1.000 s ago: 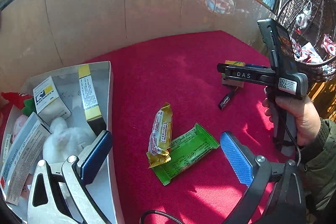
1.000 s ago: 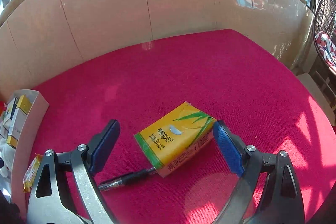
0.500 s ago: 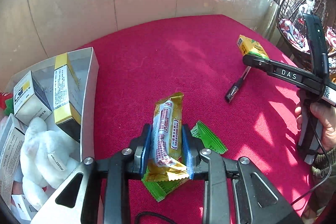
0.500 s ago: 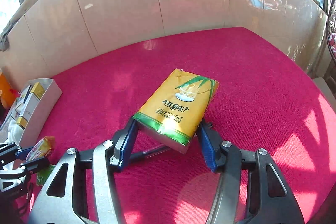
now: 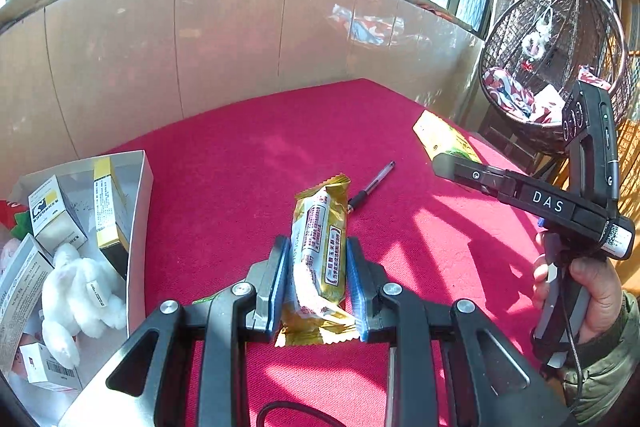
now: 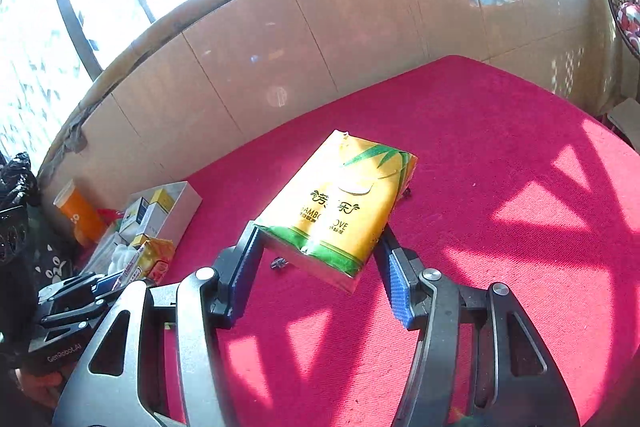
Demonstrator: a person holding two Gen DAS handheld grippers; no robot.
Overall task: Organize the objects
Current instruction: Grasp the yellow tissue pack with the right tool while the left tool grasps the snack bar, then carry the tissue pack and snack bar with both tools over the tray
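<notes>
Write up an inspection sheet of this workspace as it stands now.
Surface: red cloth, sunlit with window shadows.
Job's things: snack bar and tissue pack, both held; pen lying on the cloth; white box at left.
Clutter: cartons and a plush toy inside the box; orange cup behind it.
Grippers: left gripper shut on snack bar; right gripper shut on tissue pack.
Cables: black cable by the right hand.
Surroundings: tiled wall, windows, hanging wicker chair.
</notes>
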